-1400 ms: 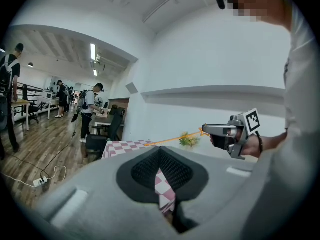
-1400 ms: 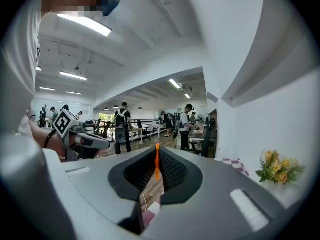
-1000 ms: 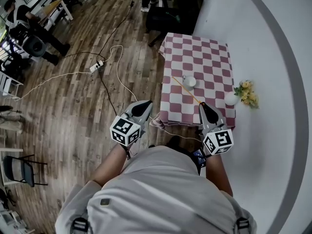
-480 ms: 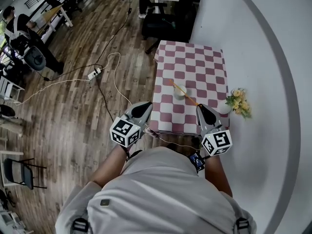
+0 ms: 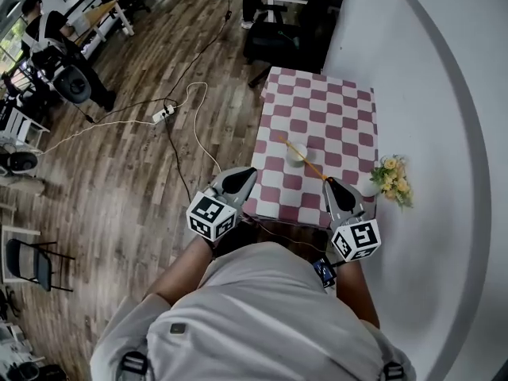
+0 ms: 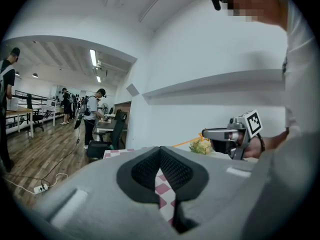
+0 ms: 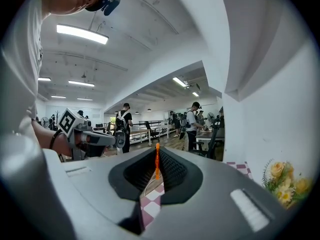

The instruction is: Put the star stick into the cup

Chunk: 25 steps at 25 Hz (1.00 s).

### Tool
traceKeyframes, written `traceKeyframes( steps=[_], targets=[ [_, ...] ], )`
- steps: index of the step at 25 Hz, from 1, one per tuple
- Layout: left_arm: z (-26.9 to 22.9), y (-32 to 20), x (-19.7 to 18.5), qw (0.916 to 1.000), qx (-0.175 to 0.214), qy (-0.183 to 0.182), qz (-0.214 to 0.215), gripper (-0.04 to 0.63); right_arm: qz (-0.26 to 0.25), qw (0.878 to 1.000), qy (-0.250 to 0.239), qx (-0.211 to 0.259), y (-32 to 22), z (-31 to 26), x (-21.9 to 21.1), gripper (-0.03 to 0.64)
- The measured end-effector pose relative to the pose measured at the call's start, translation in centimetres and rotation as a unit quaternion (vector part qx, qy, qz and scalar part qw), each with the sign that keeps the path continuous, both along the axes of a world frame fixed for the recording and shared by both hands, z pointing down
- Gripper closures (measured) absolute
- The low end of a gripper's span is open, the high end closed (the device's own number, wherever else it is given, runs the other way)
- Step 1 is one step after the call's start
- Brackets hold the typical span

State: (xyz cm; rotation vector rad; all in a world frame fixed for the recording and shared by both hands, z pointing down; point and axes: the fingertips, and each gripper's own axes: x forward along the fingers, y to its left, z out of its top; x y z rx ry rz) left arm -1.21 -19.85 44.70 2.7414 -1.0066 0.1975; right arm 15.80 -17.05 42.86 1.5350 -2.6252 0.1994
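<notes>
I find no word, number or brand that I can read anywhere here. The marker cube (image 5: 210,215) on my left gripper (image 5: 238,179) and the cube (image 5: 355,240) on my right gripper (image 5: 334,187), both just short of the checked table (image 5: 349,101), carry only black-and-white square patterns, not letters.
</notes>
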Motion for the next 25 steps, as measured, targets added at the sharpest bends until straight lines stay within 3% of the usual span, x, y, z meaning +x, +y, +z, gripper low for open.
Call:
traceKeyframes(
  steps=[13,25],
  targets=[
    [1.9,-3.6,2.9,0.9993,-0.024,0.003,0.028,0.591,0.014,1.000,0.009,-0.026,-2.6,1.9,1.8,0.589],
    [6.1,-7.0,5.6,0.9944,-0.068,-0.009,0.081,0.591,0.055,0.995,0.015,-0.087,-4.8,7.4,3.4,0.589]
  ],
)
